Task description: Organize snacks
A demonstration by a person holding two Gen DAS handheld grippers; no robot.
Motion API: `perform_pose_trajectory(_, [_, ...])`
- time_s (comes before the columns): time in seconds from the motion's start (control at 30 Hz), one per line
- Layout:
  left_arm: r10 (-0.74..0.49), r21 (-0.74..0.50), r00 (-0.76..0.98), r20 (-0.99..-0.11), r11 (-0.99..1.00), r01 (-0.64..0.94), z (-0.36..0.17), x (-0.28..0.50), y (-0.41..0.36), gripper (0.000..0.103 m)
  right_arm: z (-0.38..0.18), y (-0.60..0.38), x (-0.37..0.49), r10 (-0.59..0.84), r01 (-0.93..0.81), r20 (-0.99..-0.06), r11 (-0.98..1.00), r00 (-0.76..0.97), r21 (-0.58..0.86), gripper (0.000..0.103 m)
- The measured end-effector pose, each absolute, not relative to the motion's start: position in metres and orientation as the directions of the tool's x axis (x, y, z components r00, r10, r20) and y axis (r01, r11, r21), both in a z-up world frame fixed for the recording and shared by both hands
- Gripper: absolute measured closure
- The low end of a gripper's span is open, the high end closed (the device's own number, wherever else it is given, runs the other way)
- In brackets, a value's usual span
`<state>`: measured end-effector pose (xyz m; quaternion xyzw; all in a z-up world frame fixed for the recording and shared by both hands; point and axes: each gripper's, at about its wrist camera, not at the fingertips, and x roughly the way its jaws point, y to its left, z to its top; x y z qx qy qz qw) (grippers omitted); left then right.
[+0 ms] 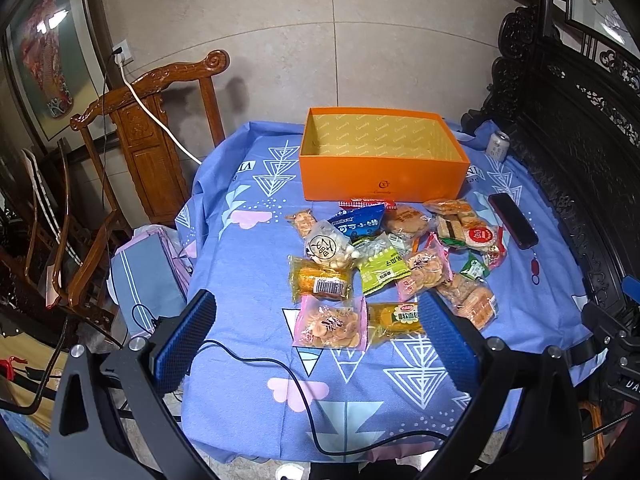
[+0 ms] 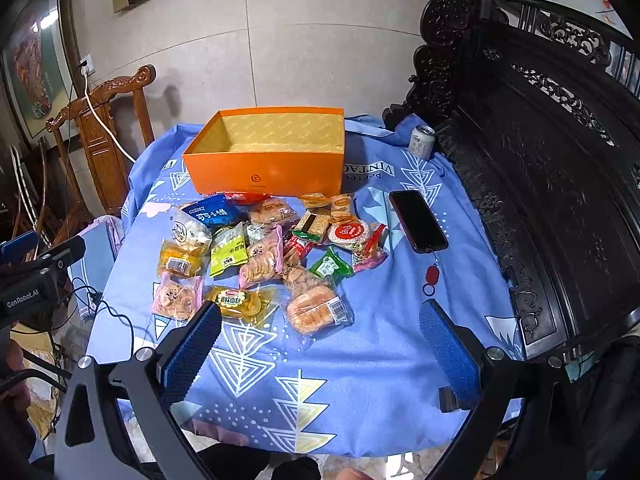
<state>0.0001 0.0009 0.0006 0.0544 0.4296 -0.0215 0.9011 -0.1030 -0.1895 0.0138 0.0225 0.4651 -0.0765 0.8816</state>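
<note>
An empty orange box (image 1: 384,176) (image 2: 268,174) stands at the far side of the table. Several snack packets lie in a pile in front of it: a pink cracker packet (image 1: 331,323) (image 2: 178,296), a yellow packet (image 1: 394,319) (image 2: 240,303), a blue bag (image 1: 358,222) (image 2: 212,211), a green packet (image 1: 382,270) (image 2: 228,251), and a clear biscuit packet (image 2: 314,306). My left gripper (image 1: 316,322) is open and empty, held above the near packets. My right gripper (image 2: 320,330) is open and empty, above the cloth near the biscuit packet.
A blue patterned cloth (image 1: 280,400) (image 2: 360,380) covers the table. A phone (image 1: 513,220) (image 2: 418,220) with a red tag and a drink can (image 1: 498,145) (image 2: 422,141) lie at the right. A wooden chair (image 1: 160,128) stands left, dark carved furniture (image 2: 540,160) right. A black cable (image 1: 280,368) crosses the near cloth.
</note>
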Motion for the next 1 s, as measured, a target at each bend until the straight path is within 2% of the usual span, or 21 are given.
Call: perform_pose_trajectory(1.0, [0.007, 0.078, 0.634, -0.773, 0.993, 0.085, 0.0041, -0.0021, 0.0069, 0.004, 0.0159, -0.1852, -0.1035, -0.118, 0.153, -0.823, 0.987, 0.555, -0.038, 0.003])
